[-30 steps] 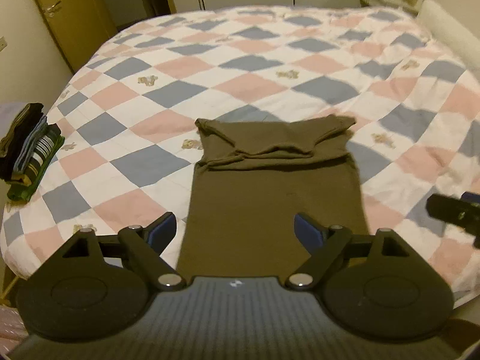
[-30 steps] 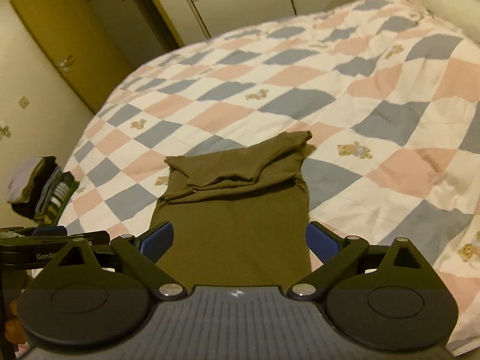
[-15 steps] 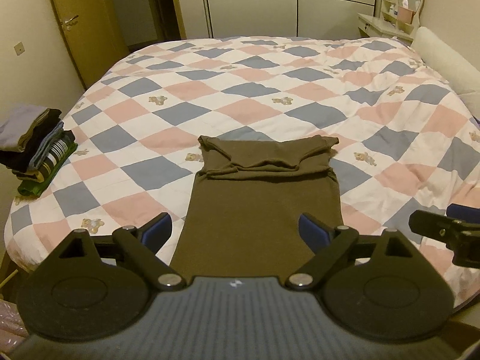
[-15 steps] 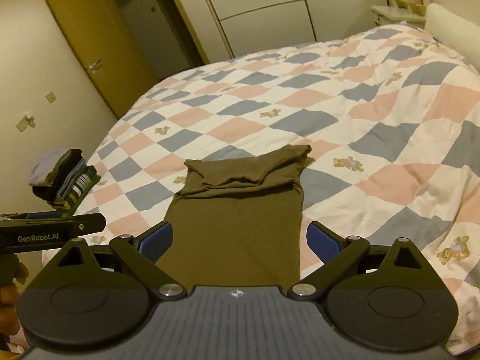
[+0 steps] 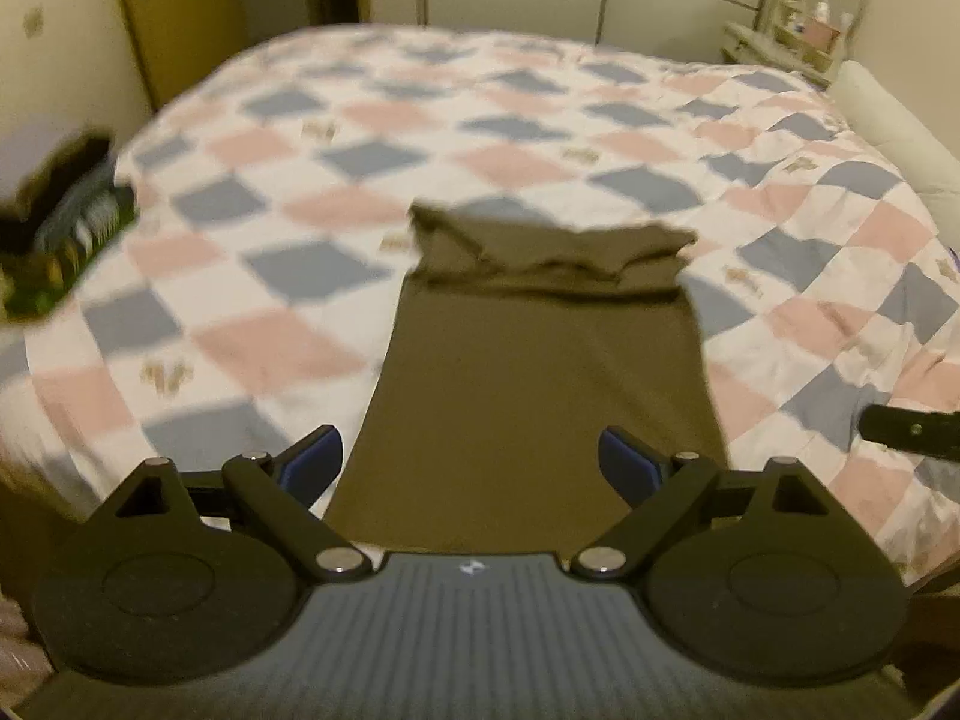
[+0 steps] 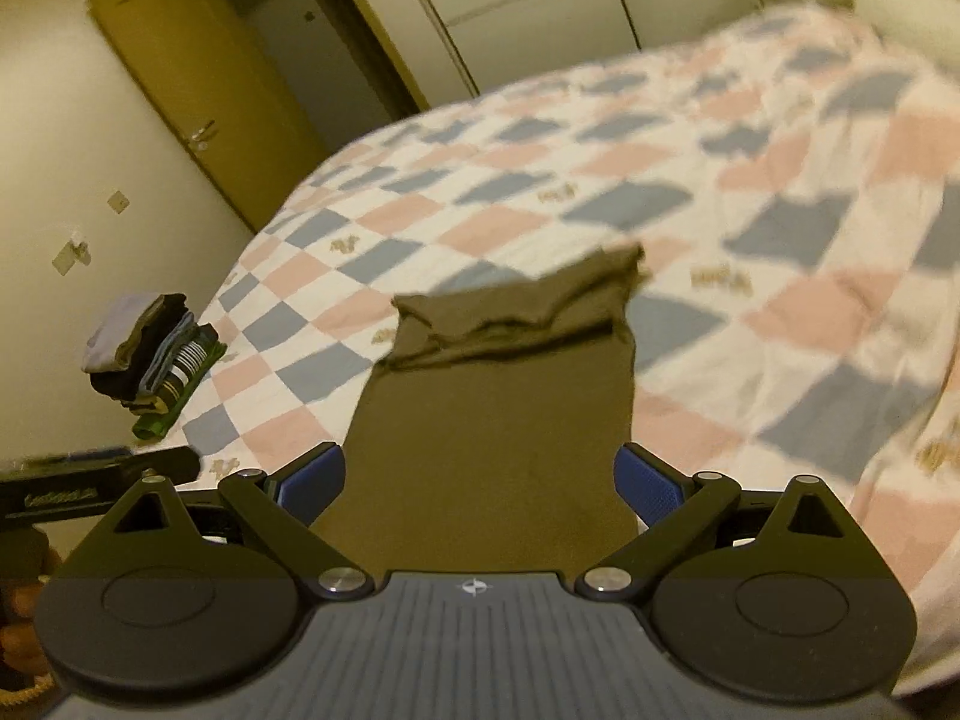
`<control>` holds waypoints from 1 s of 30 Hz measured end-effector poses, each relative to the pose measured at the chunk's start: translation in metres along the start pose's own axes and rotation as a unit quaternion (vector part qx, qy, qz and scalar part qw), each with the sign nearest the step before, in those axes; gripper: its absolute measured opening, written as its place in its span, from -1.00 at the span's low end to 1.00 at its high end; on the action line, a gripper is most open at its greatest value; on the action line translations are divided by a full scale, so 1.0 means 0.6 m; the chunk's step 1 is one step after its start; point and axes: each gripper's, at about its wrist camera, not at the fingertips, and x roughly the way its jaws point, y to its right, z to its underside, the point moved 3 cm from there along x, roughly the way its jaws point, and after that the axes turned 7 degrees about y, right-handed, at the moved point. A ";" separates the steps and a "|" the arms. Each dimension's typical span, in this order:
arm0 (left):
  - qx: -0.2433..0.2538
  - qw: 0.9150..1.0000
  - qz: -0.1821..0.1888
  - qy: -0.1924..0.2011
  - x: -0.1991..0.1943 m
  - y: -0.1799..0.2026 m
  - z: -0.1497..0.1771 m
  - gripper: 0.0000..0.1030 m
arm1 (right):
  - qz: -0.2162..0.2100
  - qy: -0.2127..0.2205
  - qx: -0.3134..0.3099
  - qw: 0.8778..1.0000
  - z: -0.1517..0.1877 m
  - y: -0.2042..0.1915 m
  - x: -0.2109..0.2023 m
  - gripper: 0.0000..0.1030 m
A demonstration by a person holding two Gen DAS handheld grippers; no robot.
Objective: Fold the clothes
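Observation:
An olive-brown garment [image 5: 534, 372] lies flat on the checked bedspread [image 5: 336, 144], its sides folded in to a narrow strip and its sleeves bunched across the far end. It also shows in the right wrist view [image 6: 498, 414]. My left gripper [image 5: 474, 465] is open and empty above the garment's near hem. My right gripper [image 6: 483, 480] is open and empty above the same near end. The right gripper's tip [image 5: 912, 432] shows at the right edge of the left wrist view, and the left gripper's body [image 6: 90, 480] at the left edge of the right wrist view.
A stack of folded clothes [image 6: 150, 360] sits at the bed's left edge, also in the left wrist view [image 5: 60, 228]. A wooden door [image 6: 198, 90] and wardrobe fronts [image 6: 540, 12] stand beyond the bed. A white pillow [image 5: 900, 132] lies at the right.
Both grippers have shifted with blurred views; the garment now looks nearer and larger than half a second ago. The garment has not moved. Both stay open.

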 end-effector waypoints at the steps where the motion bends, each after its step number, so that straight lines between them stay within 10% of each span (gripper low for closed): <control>1: -0.012 1.000 0.005 -0.009 0.012 -0.021 0.013 0.62 | 0.002 -0.010 0.011 1.000 0.010 0.013 0.009 0.82; 6: -0.089 0.993 0.027 -0.073 0.090 -0.130 0.097 0.03 | 0.010 -0.060 0.067 0.996 0.061 0.077 0.052 0.55; 14: -0.123 0.986 0.036 -0.105 0.191 -0.208 0.143 0.04 | 0.026 -0.138 0.136 0.981 0.154 0.152 0.118 0.28; 23: -0.104 0.978 0.033 -0.177 0.333 -0.228 0.130 0.37 | 0.034 -0.133 0.186 0.973 0.151 0.193 0.186 0.28; 28: -0.101 0.970 0.051 -0.214 0.366 -0.233 0.148 0.23 | 0.036 -0.160 0.231 0.959 0.169 0.223 0.226 0.28; 30: -0.108 0.966 0.064 -0.227 0.372 -0.237 0.146 -0.21 | 0.033 -0.177 0.244 0.953 0.180 0.226 0.239 0.28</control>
